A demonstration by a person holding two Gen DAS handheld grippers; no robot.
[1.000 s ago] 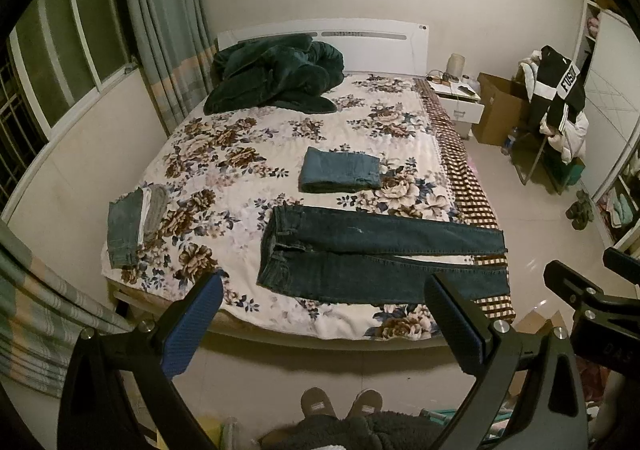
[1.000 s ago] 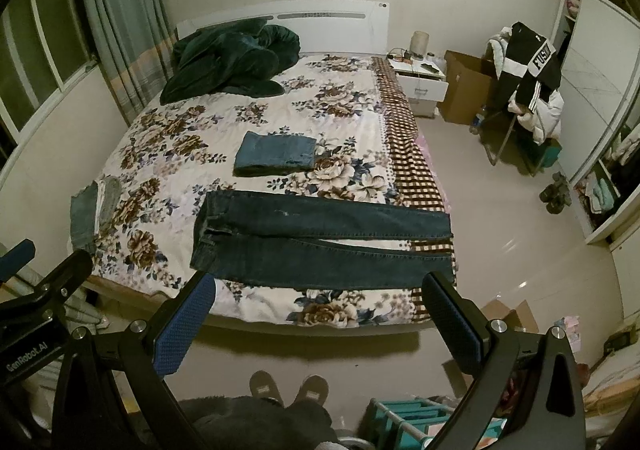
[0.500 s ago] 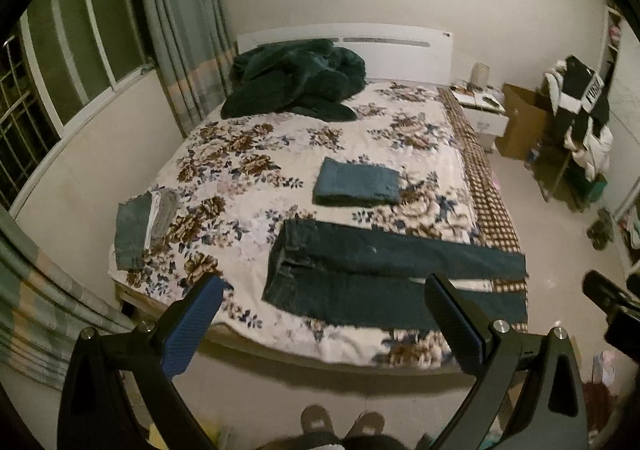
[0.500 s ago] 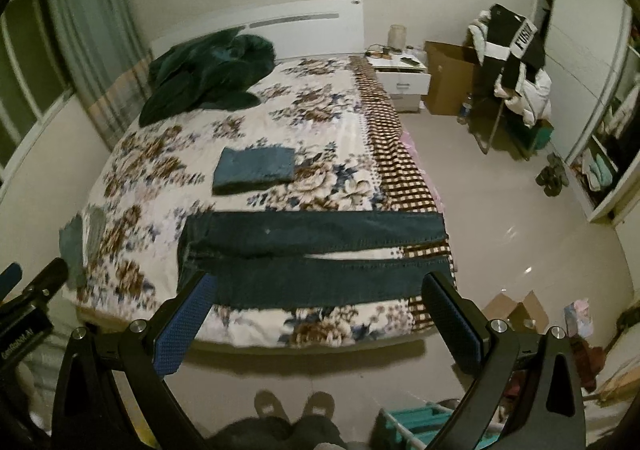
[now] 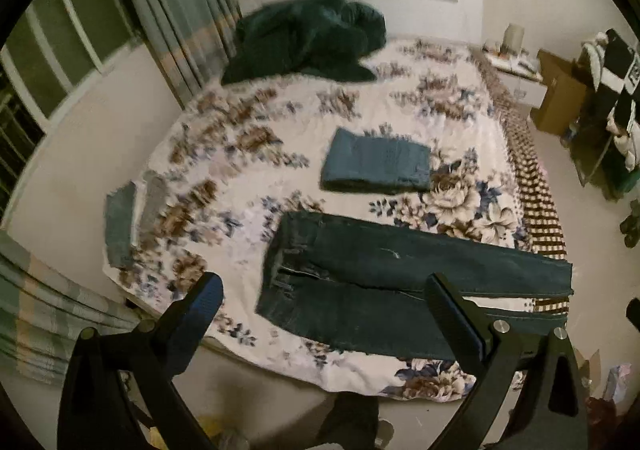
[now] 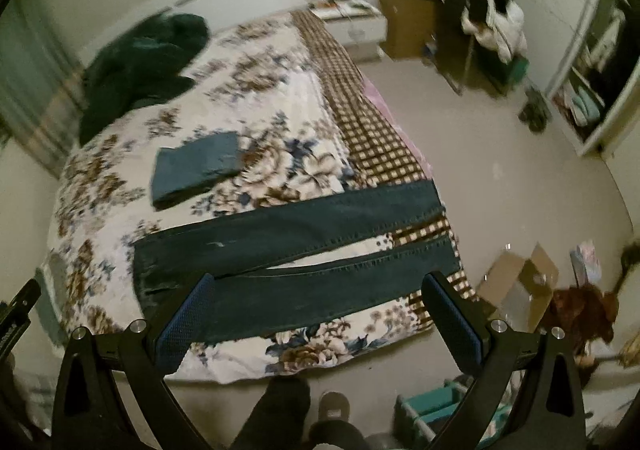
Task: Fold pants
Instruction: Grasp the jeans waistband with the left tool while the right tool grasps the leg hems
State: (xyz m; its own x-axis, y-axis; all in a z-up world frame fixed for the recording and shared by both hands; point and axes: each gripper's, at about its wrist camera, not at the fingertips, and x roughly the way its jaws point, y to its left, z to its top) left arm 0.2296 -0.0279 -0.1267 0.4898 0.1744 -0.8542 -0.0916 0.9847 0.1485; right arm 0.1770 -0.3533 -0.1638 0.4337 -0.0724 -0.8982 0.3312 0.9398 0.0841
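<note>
Dark blue jeans [image 5: 384, 282] lie flat and unfolded across the near end of the floral bed [image 5: 248, 154], waist to the left, both legs stretched right to the checkered edge. They also show in the right wrist view [image 6: 288, 262]. My left gripper [image 5: 324, 294] is open and empty, held above the bed's near edge over the waist end. My right gripper [image 6: 316, 294] is open and empty, above the legs.
A folded blue pair [image 5: 376, 166] lies mid-bed, and it shows in the right wrist view [image 6: 196, 168]. Small folded grey clothes [image 5: 120, 222] sit at the bed's left edge. A dark green blanket [image 5: 308, 38] is heaped by the headboard. A cardboard box [image 6: 520, 286] lies on the floor.
Both grippers have moved forward toward the bed, so the jeans look larger. The right view has swung right and tilted. Both grippers stay open.
</note>
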